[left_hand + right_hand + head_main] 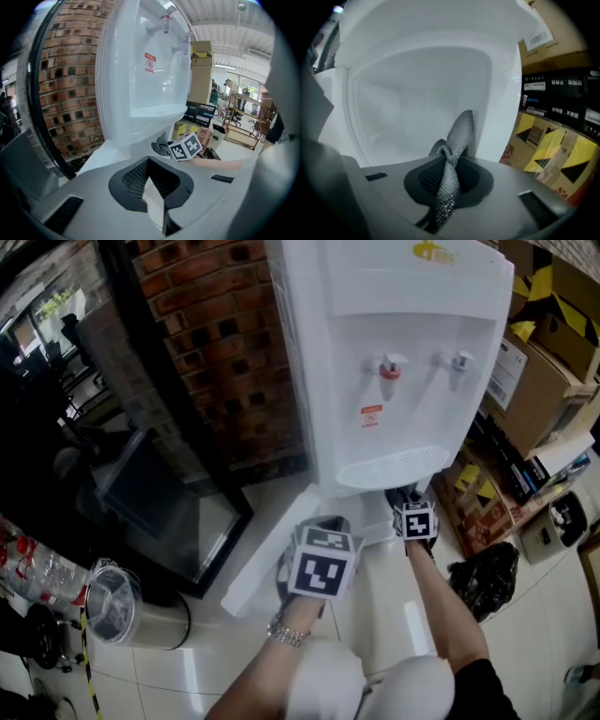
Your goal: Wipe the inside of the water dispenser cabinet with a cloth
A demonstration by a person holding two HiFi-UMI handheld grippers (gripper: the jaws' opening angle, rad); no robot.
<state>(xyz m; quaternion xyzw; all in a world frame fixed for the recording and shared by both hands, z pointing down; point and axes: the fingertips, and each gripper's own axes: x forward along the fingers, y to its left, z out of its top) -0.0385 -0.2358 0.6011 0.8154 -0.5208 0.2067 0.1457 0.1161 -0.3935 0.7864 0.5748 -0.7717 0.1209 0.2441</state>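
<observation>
The white water dispenser (375,334) stands against a brick wall, its low cabinet door (267,559) swung open to the left. My right gripper (413,512) reaches into the cabinet under the drip tray. In the right gripper view it (447,180) is shut on a twisted grey cloth (458,136), whose free end stands up in front of the white cabinet interior (417,93). My left gripper (319,563) is at the door's outer edge. In the left gripper view its jaws (152,187) hold a white panel, apparently the door's edge. The right gripper's marker cube (186,146) shows beyond.
Cardboard boxes (539,381) are stacked right of the dispenser, close to the cabinet's side (553,140). A black bag (487,573) lies on the tiled floor. A metal bin (122,606) and a dark glass panel (159,502) are to the left by the brick wall (225,352).
</observation>
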